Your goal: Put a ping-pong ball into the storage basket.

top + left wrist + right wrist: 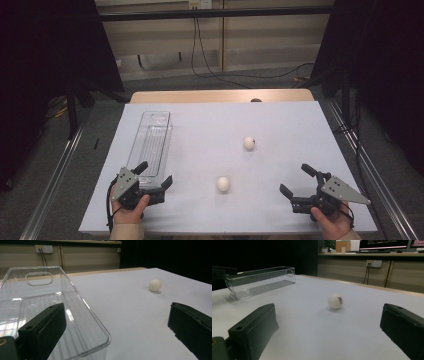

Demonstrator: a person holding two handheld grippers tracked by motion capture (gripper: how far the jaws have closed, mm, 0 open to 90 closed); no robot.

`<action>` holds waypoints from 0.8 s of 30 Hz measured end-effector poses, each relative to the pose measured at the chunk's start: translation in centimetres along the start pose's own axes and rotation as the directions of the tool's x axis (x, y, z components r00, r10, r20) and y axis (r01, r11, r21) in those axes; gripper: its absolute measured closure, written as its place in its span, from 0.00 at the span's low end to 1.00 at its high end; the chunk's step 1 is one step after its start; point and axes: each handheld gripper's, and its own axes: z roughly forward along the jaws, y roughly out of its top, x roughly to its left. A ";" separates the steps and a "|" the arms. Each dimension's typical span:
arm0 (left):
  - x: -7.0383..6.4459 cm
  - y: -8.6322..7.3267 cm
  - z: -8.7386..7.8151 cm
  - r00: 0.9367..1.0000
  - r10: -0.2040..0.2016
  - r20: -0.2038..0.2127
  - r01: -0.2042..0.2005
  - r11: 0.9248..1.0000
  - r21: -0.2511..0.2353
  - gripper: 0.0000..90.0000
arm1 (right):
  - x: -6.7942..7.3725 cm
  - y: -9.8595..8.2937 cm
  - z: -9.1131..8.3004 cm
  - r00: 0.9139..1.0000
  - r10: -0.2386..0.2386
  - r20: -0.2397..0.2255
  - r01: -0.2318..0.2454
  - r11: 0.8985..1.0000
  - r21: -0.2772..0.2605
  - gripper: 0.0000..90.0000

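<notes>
Two balls (223, 184) between hand-held grippers (155, 181)

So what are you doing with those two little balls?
A person holds a left gripper and a right gripper, both open and empty. Two white balls lie loose on the table: the near ball and the far ball. The left gripper sits at the near end of a clear plastic box.
</notes>
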 end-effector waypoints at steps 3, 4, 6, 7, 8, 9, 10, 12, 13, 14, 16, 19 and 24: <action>0.0 0.0 0.1 1.000 -0.002 0.005 0.002 1.000 0.003 0.02 | 0.0 0.0 0.0 1.000 0.001 -0.001 -0.001 1.000 0.001 0.00; 0.0 0.0 0.1 1.000 -0.002 0.005 0.002 1.000 0.003 0.02 | 0.0 0.0 0.0 1.000 0.001 -0.001 -0.001 1.000 0.001 0.00; -0.1 0.1 0.1 1.000 -0.012 0.014 0.012 1.000 -0.001 0.02 | 0.0 0.0 -0.1 1.000 0.001 -0.001 -0.001 1.000 0.000 0.00; -0.1 0.1 0.1 1.000 -0.011 0.011 0.011 1.000 -0.002 0.02 | 0.0 0.0 -0.1 1.000 0.000 -0.001 0.000 1.000 -0.001 0.00; -0.1 0.1 0.1 1.000 -0.011 0.011 0.011 1.000 -0.002 0.02 | 0.0 0.0 0.0 1.000 0.001 0.000 -0.001 1.000 0.000 0.00; -0.2 0.1 0.2 1.000 -0.009 0.016 0.009 1.000 -0.001 0.02 | 0.0 0.0 0.0 1.000 0.000 -0.001 0.000 1.000 0.000 0.00; -0.2 0.1 0.2 1.000 -0.007 0.018 0.007 1.000 0.001 0.02 | 0.0 0.0 0.0 1.000 0.000 -0.001 0.000 1.000 0.000 0.00; -0.2 0.2 0.2 1.000 -0.007 0.021 0.007 1.000 0.002 0.02 | 0.0 0.0 0.0 1.000 0.004 -0.005 -0.004 1.000 -0.001 0.00; -0.2 0.2 0.3 1.000 -0.014 0.021 0.014 1.000 0.000 0.02 | 0.0 0.0 0.0 1.000 0.001 -0.004 -0.001 1.000 -0.001 0.00; -0.2 0.2 0.3 1.000 -0.014 0.023 0.014 1.000 0.000 0.02 | 0.0 0.0 0.0 1.000 -0.001 -0.006 0.001 1.000 0.000 0.00; -0.2 0.2 0.3 1.000 -0.010 0.026 0.010 1.000 0.002 0.02 | 0.1 0.0 0.0 1.000 -0.001 -0.006 0.001 1.000 -0.001 0.00; -0.4 0.3 0.4 0.999 -0.010 0.030 0.010 1.000 0.003 0.02 | 0.0 0.0 0.0 1.000 0.003 -0.007 -0.003 1.000 0.002 0.00; -0.6 0.4 0.7 0.999 -0.007 0.042 0.007 1.000 0.004 0.02 | 0.0 0.0 0.1 1.000 0.003 -0.008 -0.003 1.000 0.003 0.00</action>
